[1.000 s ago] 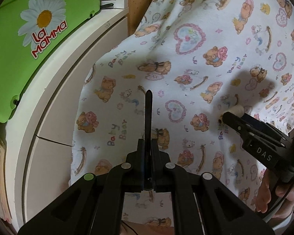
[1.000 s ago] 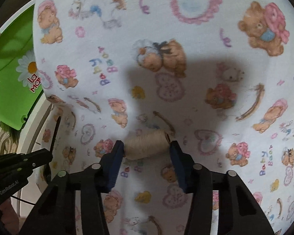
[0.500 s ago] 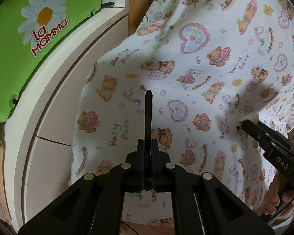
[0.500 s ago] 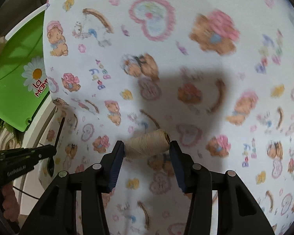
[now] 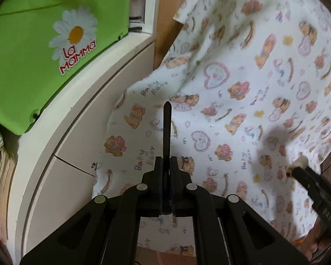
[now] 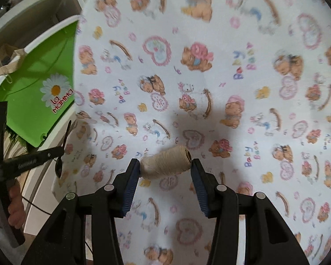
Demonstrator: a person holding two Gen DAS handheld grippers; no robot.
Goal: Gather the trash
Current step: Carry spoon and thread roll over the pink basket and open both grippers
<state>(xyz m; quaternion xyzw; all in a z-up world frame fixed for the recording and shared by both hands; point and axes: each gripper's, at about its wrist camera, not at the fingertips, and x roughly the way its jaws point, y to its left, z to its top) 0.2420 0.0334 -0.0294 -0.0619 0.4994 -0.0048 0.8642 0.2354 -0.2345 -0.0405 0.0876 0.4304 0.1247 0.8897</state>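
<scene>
Spool of pale thread [image 6: 166, 162] clamped end to end between the blue pads of the right gripper [image 6: 165, 165], now carried clear of the teddy-bear cloth [image 6: 209, 77] after sitting close over it a second ago, with the cloth's pattern shrunk and smeared behind it. Lifted, then, and by the look of it on its way to wherever the rubbish goes, though no bin in sight. Long axis crosswise to the fingers, hollow core end toward the right pad, wound end toward the left. Off to the left of that tool, left gripper [image 5: 166, 110] shut tight on a slim black spoon [image 5: 166, 130], handle pointing straight ahead along the fingers, bowl hanging behind the pads. Beyond the spoon's tip, a green daisy-printed case [image 5: 33, 55] on a white cabinet [image 5: 77, 132].
</scene>
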